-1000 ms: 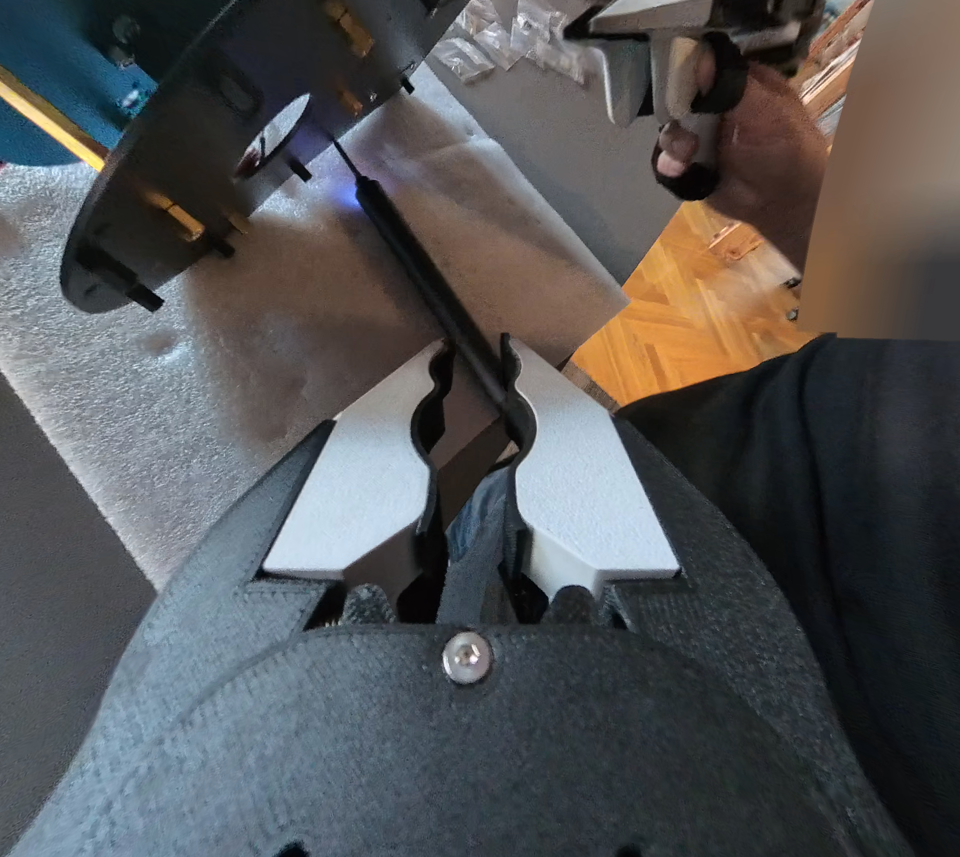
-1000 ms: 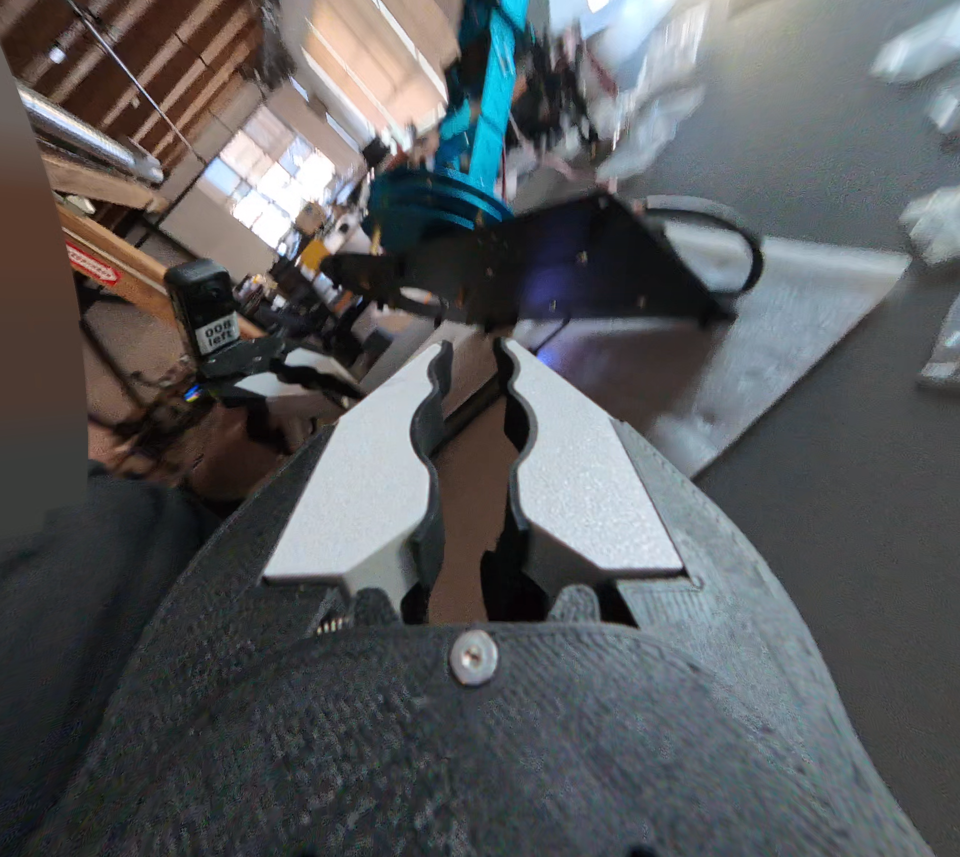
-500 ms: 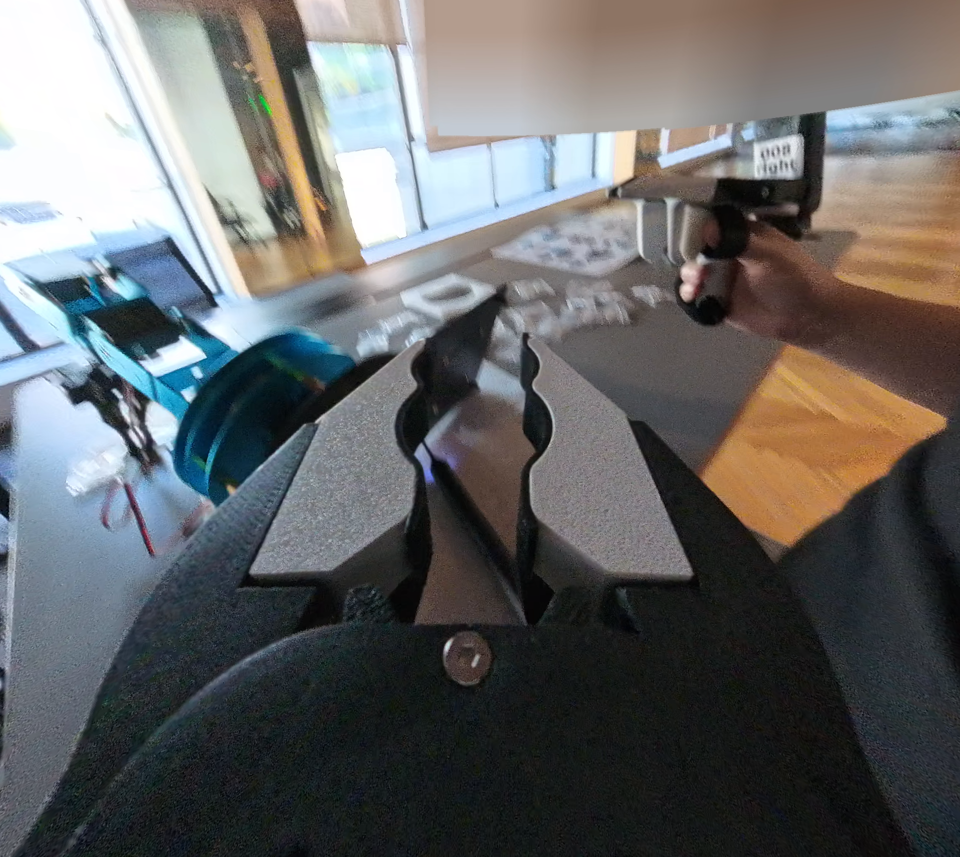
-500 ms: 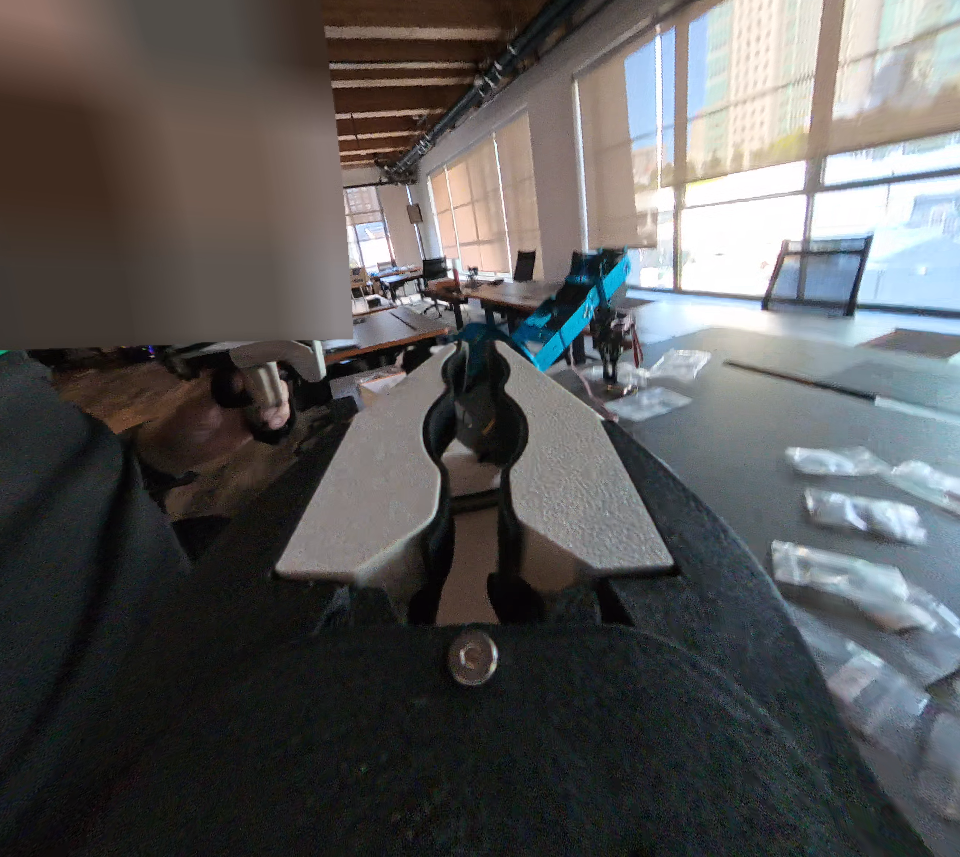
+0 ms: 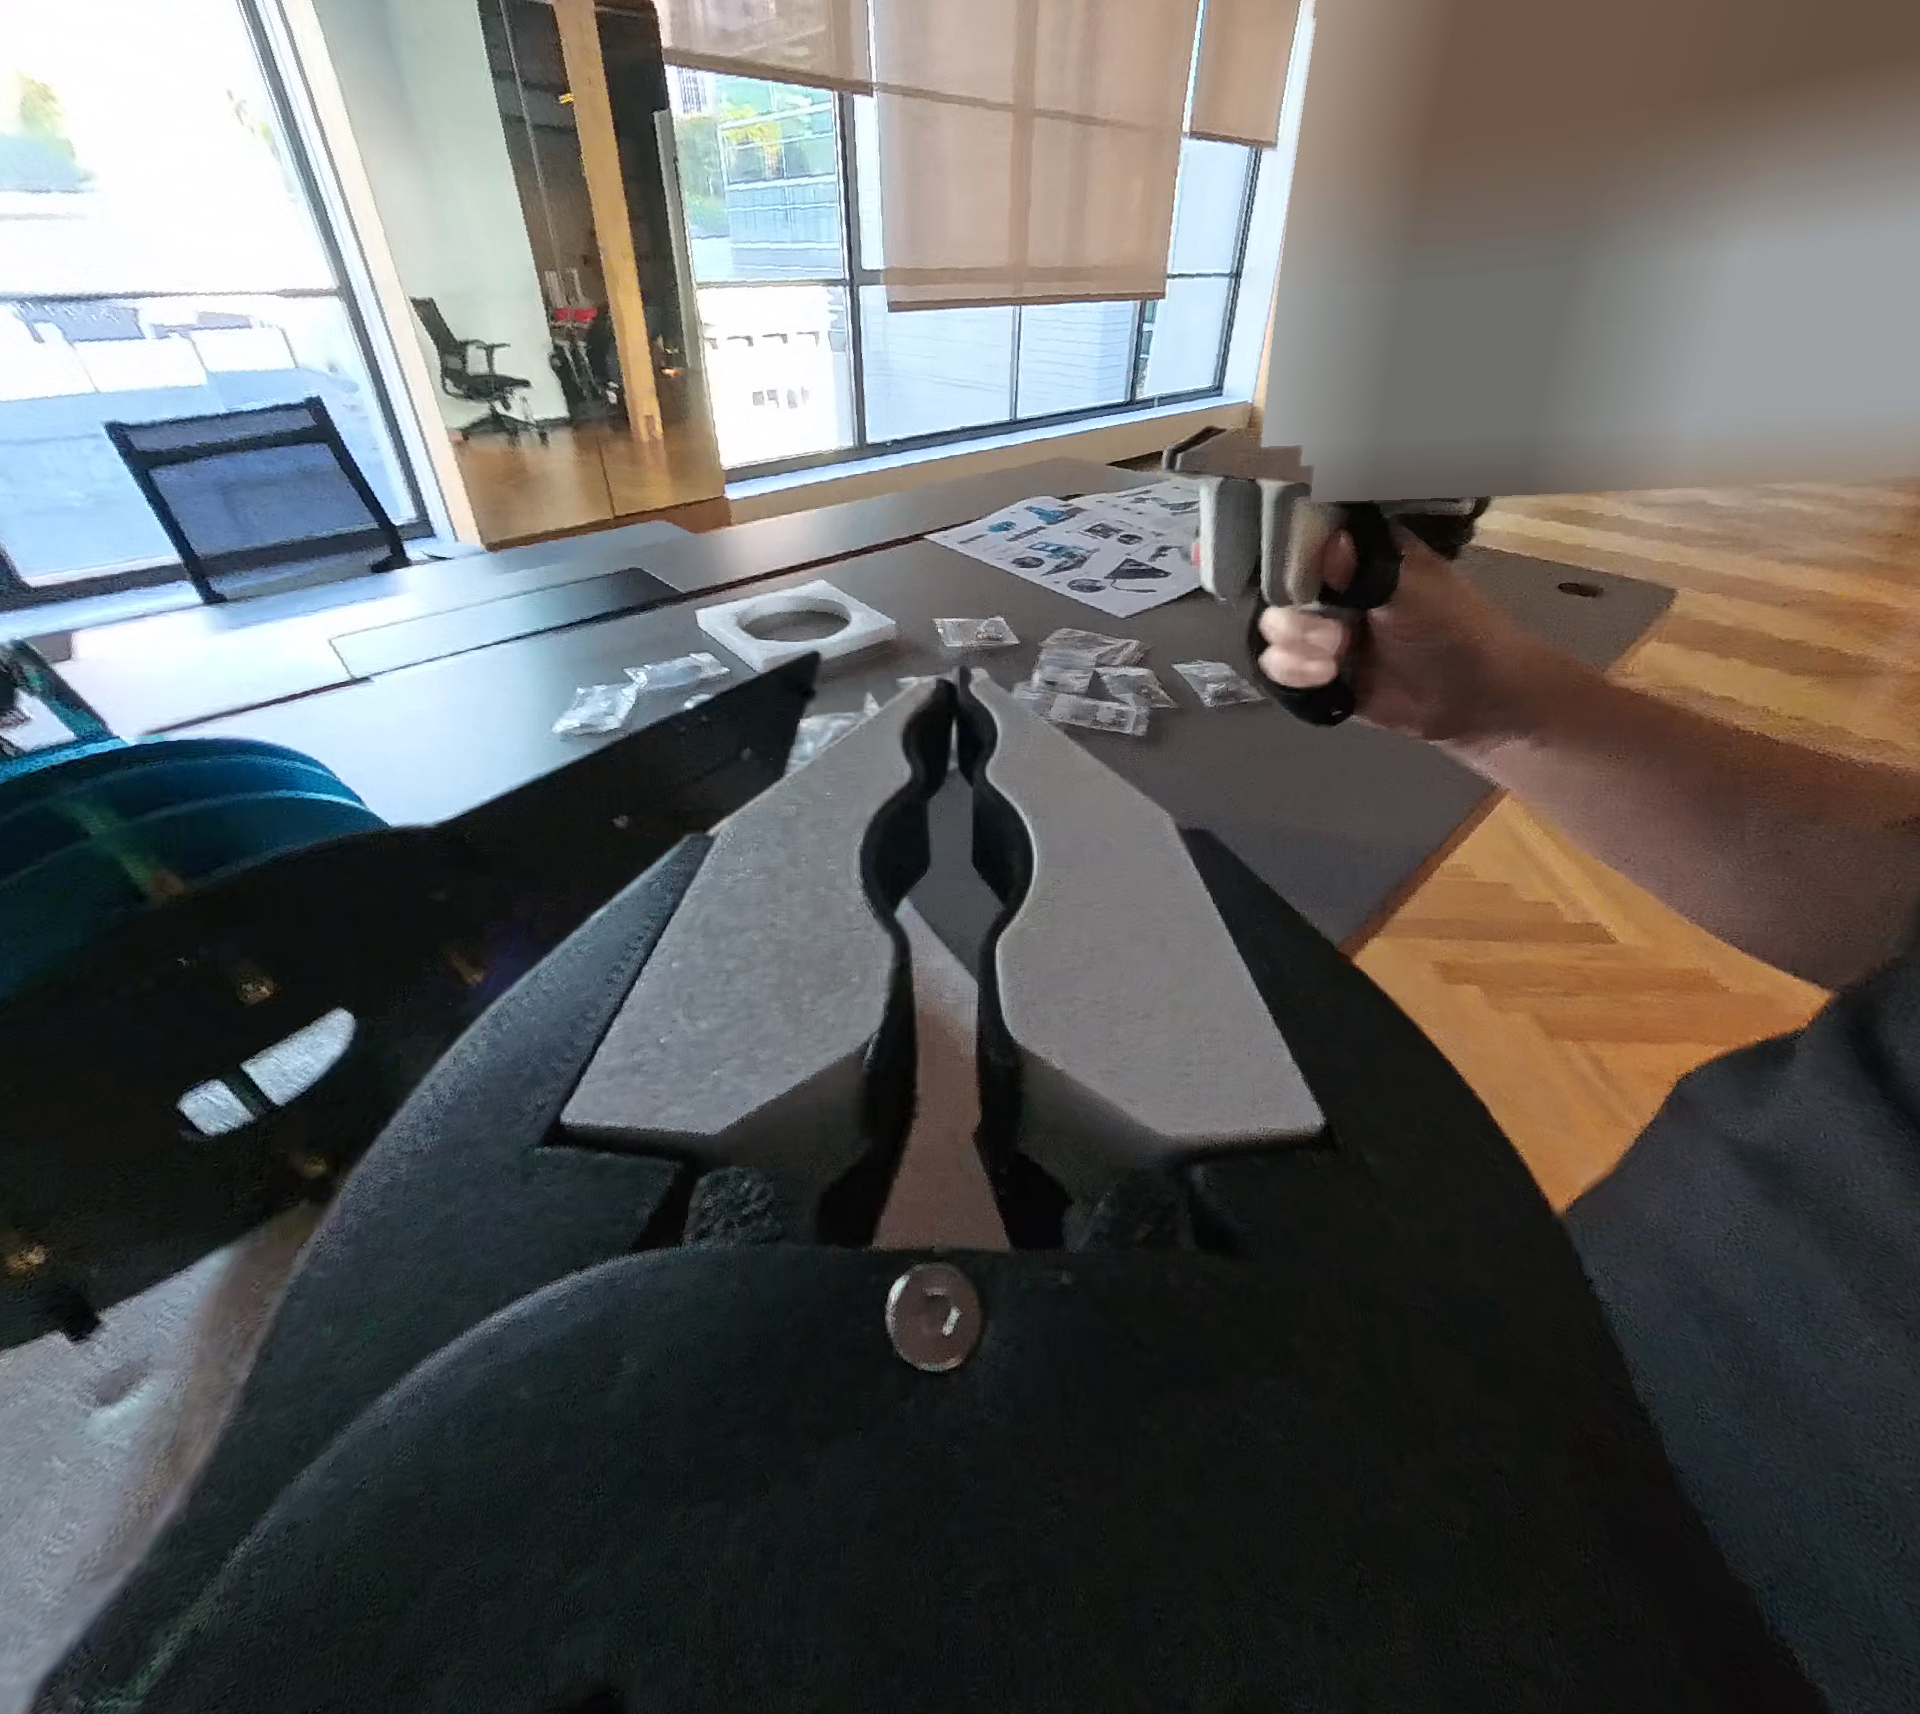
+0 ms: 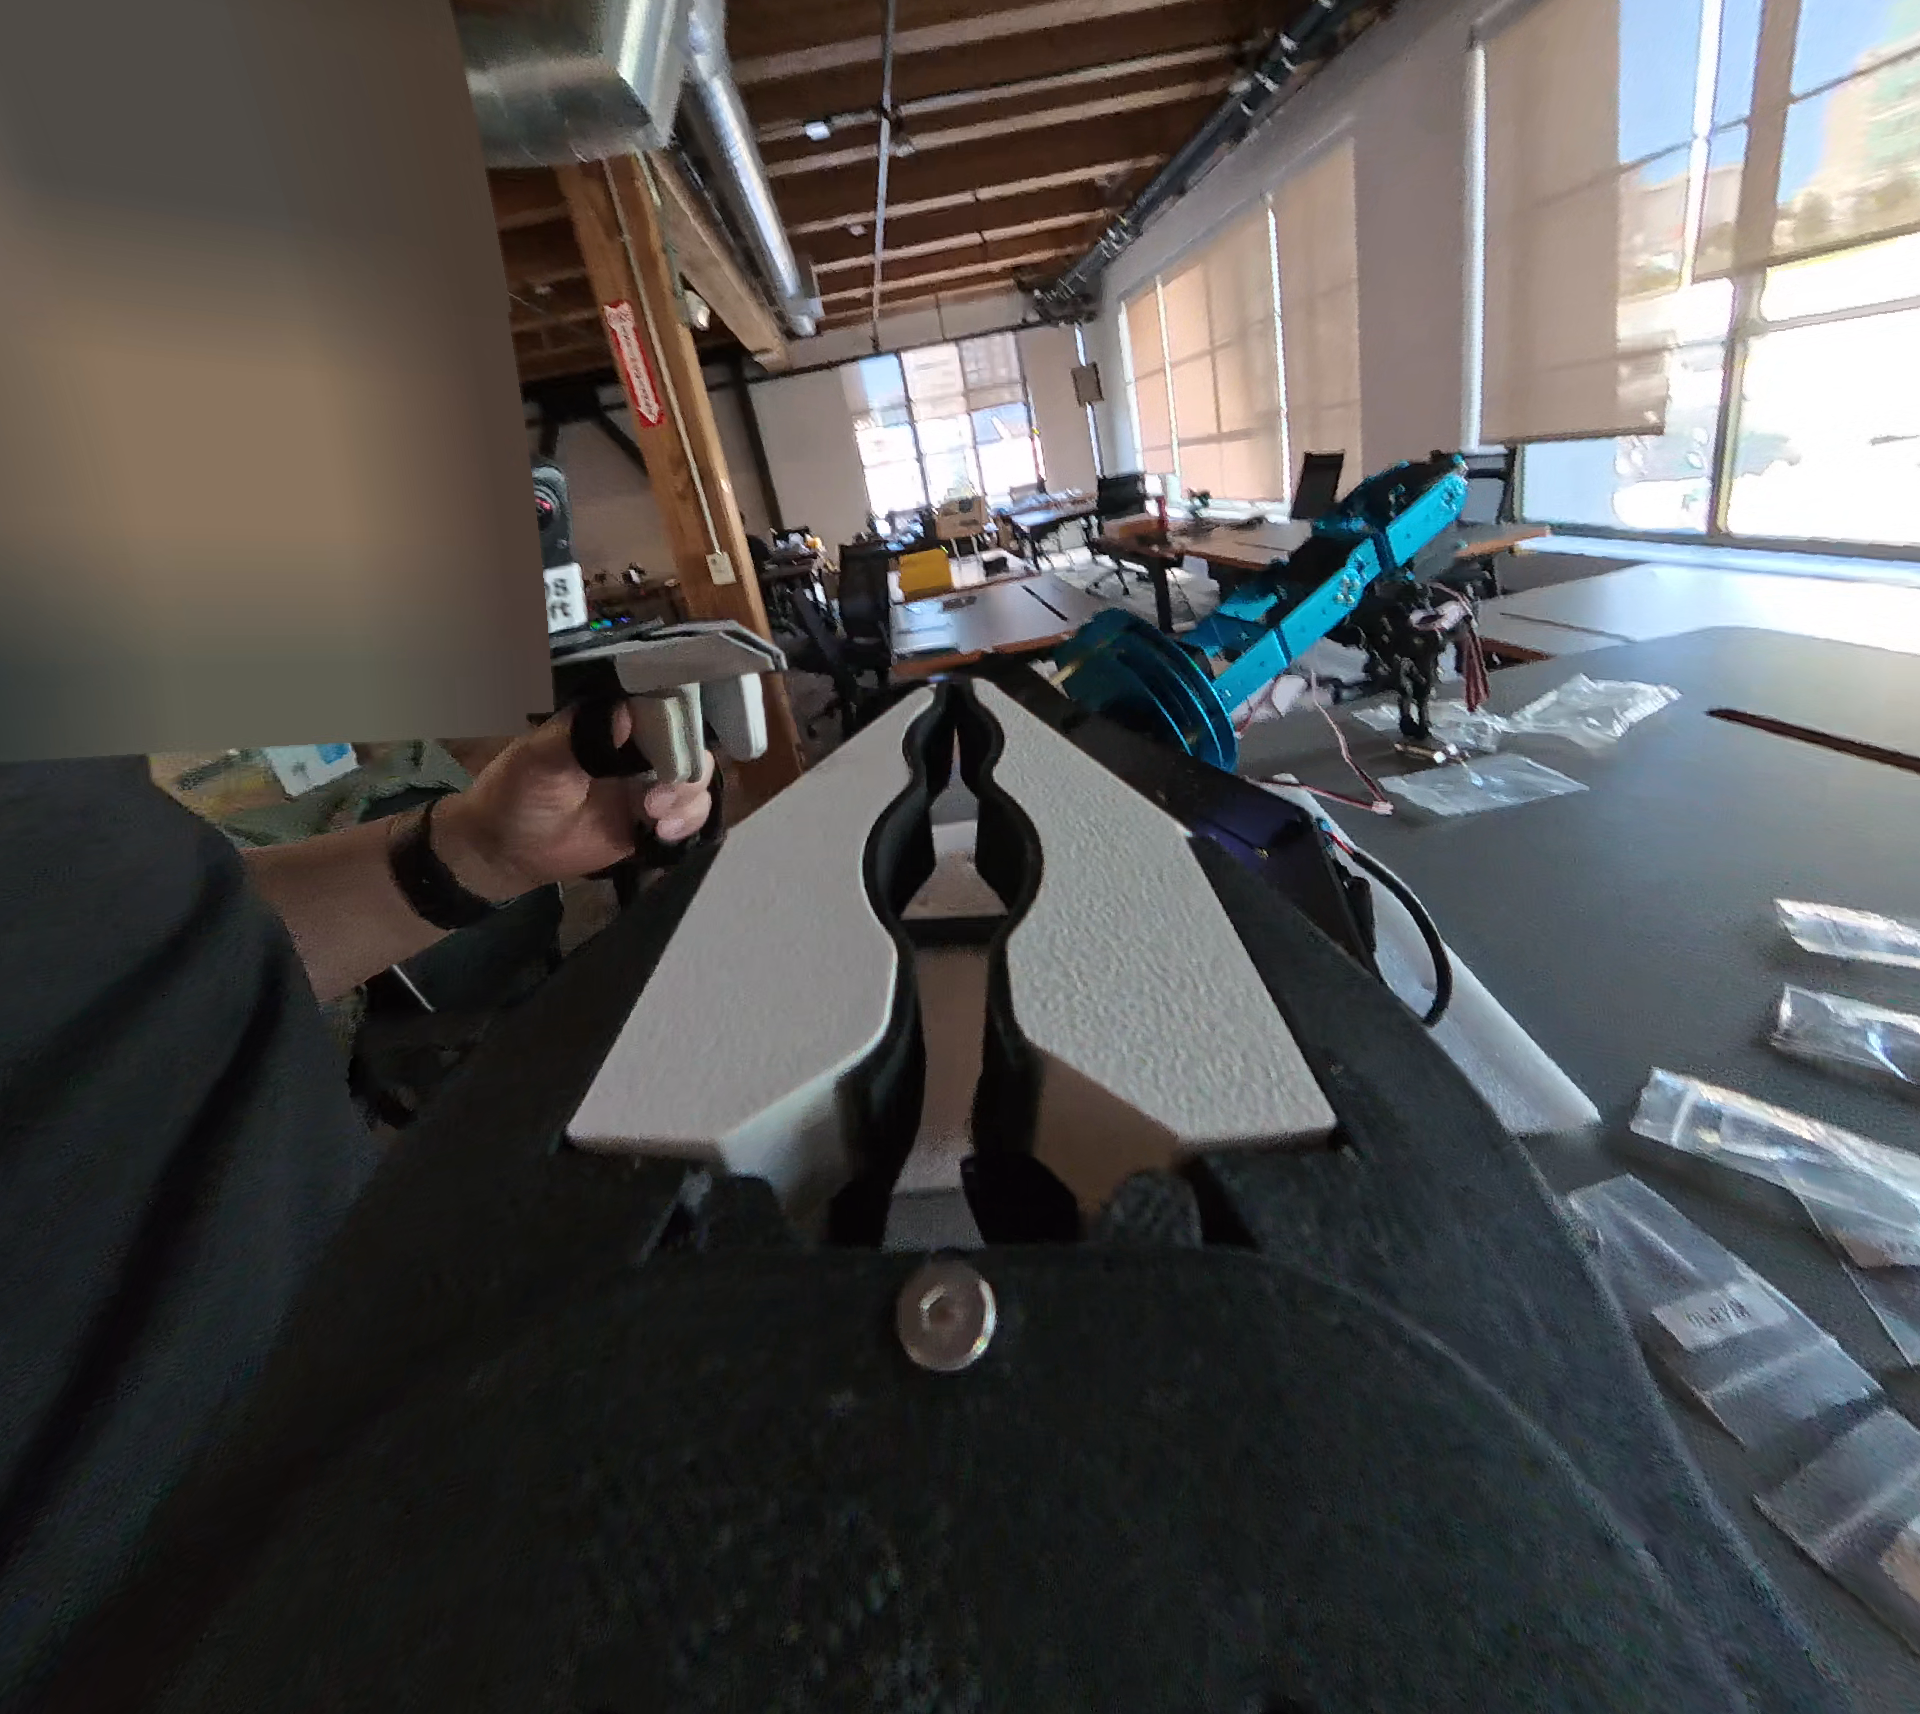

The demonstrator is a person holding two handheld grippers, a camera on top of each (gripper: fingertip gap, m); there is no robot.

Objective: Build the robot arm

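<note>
My left gripper (image 5: 961, 690) is shut and empty, held level above the dark table. A black metal plate (image 5: 436, 916) with holes and brass standoffs lies just left of it, joined to a blue disc base (image 5: 156, 817). My right gripper (image 6: 956, 700) is shut and empty. It points over the same black plate (image 6: 1288, 843) and blue base (image 6: 1153, 688) of a blue robot arm (image 6: 1361, 568). Each gripper shows in the other's view, held in a hand: the right one (image 5: 1252, 537) and the left one (image 6: 701, 688). No tool is in either gripper.
A white foam square with a round hole (image 5: 795, 620), several small plastic bags (image 5: 1091, 688) and a printed sheet (image 5: 1081, 537) lie on the dark table (image 5: 1299, 812). More bags (image 6: 1787, 1145) lie to the right. A white foam sheet (image 5: 94, 1477) lies under the plate. Across from one pair of fingers to the other is roughly 15 cm. The left tips stand about 20 cm off the blue disc base (image 5: 156, 817).
Both grippers have tilted up from the plate to look across the room. The black screwdriver held in the left gripper a second ago is gone from it. Both jaws have closed.
</note>
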